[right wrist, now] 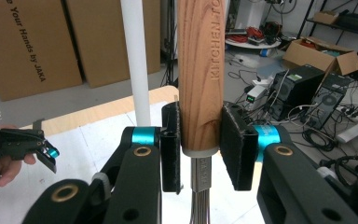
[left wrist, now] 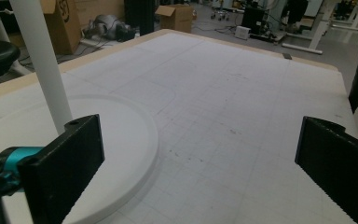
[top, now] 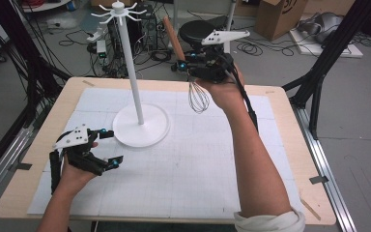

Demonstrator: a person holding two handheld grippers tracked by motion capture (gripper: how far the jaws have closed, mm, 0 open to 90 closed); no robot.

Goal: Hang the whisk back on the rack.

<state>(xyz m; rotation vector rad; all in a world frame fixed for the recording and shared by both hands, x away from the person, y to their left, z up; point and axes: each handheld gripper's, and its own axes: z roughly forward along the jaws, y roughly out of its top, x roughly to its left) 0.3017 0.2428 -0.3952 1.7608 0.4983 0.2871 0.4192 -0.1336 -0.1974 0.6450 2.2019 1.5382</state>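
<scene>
Your right gripper (right wrist: 199,149) is clamped on the whisk (top: 198,96) by its wooden handle (right wrist: 200,74), holding it clear above the far side of the table (top: 38,159) with the wire head hanging down. So the pickup looks done; getting it onto a hook of the white stand (top: 133,72) just beside it seems to be what remains. Your left gripper (top: 110,147) rests by the stand's base, jaws apart and empty
</scene>
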